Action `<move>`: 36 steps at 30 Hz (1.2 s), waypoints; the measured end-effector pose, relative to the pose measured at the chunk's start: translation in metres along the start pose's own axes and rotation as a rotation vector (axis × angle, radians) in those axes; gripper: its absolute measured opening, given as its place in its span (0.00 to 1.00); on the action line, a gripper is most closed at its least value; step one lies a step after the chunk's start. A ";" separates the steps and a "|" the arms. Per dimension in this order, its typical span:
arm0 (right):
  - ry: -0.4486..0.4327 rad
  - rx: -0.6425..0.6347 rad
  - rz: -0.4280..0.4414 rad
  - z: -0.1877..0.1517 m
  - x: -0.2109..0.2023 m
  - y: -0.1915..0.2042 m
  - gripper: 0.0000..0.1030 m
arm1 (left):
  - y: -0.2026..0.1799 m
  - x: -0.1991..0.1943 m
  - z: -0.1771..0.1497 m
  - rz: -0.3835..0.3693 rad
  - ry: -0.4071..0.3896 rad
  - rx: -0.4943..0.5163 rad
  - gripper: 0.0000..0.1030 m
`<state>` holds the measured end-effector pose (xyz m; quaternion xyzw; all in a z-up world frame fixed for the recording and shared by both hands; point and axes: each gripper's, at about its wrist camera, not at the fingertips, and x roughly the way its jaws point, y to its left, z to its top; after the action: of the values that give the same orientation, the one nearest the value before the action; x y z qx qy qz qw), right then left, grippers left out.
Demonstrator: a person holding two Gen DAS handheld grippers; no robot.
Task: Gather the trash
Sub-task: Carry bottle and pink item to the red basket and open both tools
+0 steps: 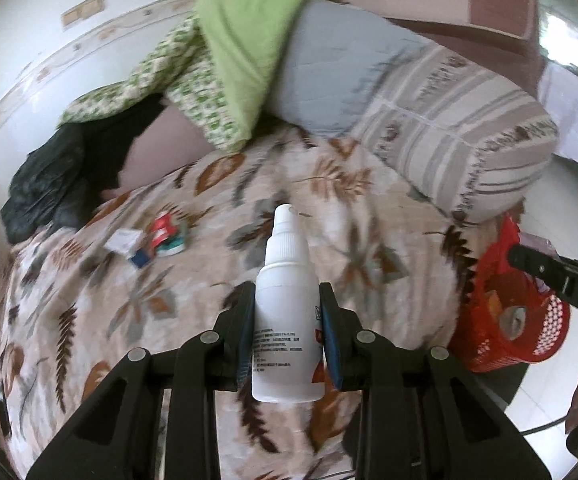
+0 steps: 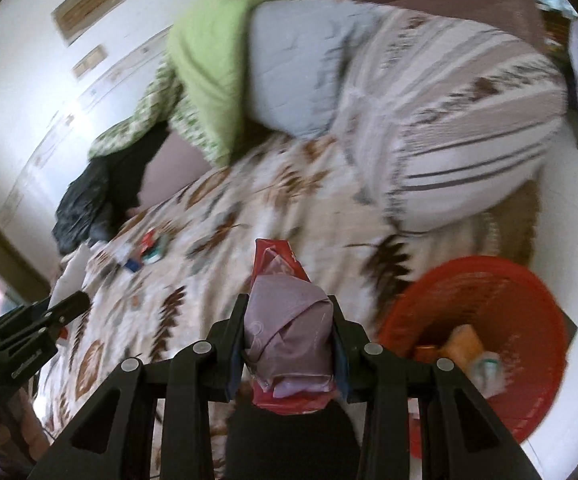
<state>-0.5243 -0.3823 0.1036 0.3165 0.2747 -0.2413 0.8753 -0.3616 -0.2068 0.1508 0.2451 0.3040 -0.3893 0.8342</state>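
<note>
A: What lies beyond the grippers?
B: A leaf-print bed (image 1: 329, 200), with the red basket (image 2: 489, 312) to the right gripper's (image 2: 289, 336) right.
A: And the grips?
B: The right pinches a crumpled wrapper (image 2: 289, 328); the left gripper (image 1: 287, 320) pinches a white bottle (image 1: 287, 304). More scraps (image 1: 161, 236) lie ahead-left.

Smooth plastic bottle (image 1: 287, 320); seemingly cloth bedspread (image 1: 193, 288)

We see a white spray bottle (image 1: 287, 312), a red mesh basket (image 2: 489, 292) at four o'clock, a leaf-patterned beige bedspread (image 1: 209, 280), and a lime-green pillow (image 1: 245, 40) at twelve.
</note>
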 end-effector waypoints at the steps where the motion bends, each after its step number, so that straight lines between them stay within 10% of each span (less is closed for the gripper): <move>1: -0.007 0.012 -0.015 0.000 -0.003 -0.007 0.37 | -0.006 0.001 0.002 -0.013 0.000 0.012 0.28; 22: -0.064 0.246 -0.256 -0.010 -0.048 -0.143 0.41 | -0.203 0.051 0.047 -0.402 0.076 0.279 0.28; 26: -0.063 0.267 -0.244 -0.011 -0.047 -0.149 0.58 | -0.209 0.055 0.046 -0.410 0.064 0.275 0.72; 36: -0.060 0.234 -0.232 -0.001 -0.037 -0.128 0.63 | -0.153 0.048 0.045 -0.334 0.057 0.184 0.72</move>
<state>-0.6277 -0.4593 0.0721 0.3749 0.2532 -0.3805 0.8066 -0.4449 -0.3478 0.1224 0.2777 0.3271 -0.5412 0.7232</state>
